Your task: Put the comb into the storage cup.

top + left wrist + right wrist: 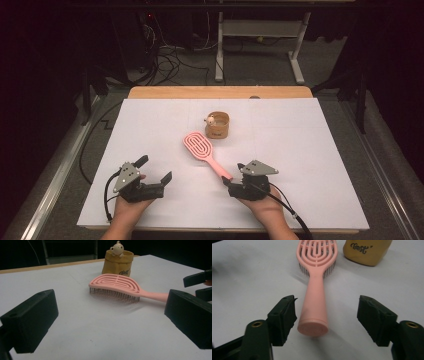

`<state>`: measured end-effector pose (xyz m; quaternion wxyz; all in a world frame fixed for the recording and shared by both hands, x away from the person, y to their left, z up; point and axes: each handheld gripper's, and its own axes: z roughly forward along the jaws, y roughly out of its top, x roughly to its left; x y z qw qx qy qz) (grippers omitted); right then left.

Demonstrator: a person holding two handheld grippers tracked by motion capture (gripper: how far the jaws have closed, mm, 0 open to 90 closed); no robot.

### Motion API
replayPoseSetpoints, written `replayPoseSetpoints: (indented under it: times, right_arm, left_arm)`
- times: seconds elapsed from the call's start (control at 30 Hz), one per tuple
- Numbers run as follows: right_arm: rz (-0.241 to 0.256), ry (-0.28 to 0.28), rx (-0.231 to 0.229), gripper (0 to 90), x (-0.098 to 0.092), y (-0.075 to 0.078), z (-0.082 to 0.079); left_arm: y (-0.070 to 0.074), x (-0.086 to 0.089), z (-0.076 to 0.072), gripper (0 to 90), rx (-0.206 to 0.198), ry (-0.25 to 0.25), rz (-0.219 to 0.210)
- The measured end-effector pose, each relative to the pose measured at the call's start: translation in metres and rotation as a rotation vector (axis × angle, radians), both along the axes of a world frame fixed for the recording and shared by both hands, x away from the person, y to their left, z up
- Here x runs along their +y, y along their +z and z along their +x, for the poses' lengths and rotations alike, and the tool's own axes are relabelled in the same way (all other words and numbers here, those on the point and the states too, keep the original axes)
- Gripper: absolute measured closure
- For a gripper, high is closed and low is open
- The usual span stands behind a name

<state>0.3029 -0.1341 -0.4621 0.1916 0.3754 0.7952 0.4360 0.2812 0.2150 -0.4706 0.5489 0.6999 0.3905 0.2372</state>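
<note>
While the right gripper (pixel 325 320) sits with its jaws spread on either side of the handle end, touching nothing, the pink hairbrush (pixel 204 151) lies bristles-down near the middle of the white sheet (pixel 310 150). Its oval head is slotted with curved openings, and its handle runs slantwise toward the person's right hand (pixel 265 205). Just beyond the head stands a small yellow pot (pixel 218 125) with a bear figure on its rim. Well off to the side, the left gripper (pixel 156 170) rests spread wide over bare paper. Open sheet surrounds the brush, with the edges well away.
</note>
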Motion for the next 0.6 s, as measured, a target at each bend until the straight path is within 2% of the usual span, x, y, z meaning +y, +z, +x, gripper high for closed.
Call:
replayPoseSetpoints:
  times: [0.1,0.23,0.37,0.6]
  right_arm:
    - [-0.018,0.010,0.018,37.9,0.008,-0.002,0.005]
    - [-0.052,0.010,0.039,38.6,0.017,-0.005,0.010]
    - [-0.092,0.016,0.030,40.7,0.024,-0.005,0.011]
    - [-0.118,0.009,0.041,49.2,0.030,-0.007,0.015]
  left_arm:
    - [0.000,0.000,0.001,0.0,0.004,-0.002,0.002]
    - [0.000,0.000,0.000,0.0,0.000,-0.001,-0.004]
    - [0.000,0.000,0.000,0.0,0.001,-0.002,-0.005]
    - [0.000,0.000,0.000,0.0,-0.002,-0.007,-0.006]
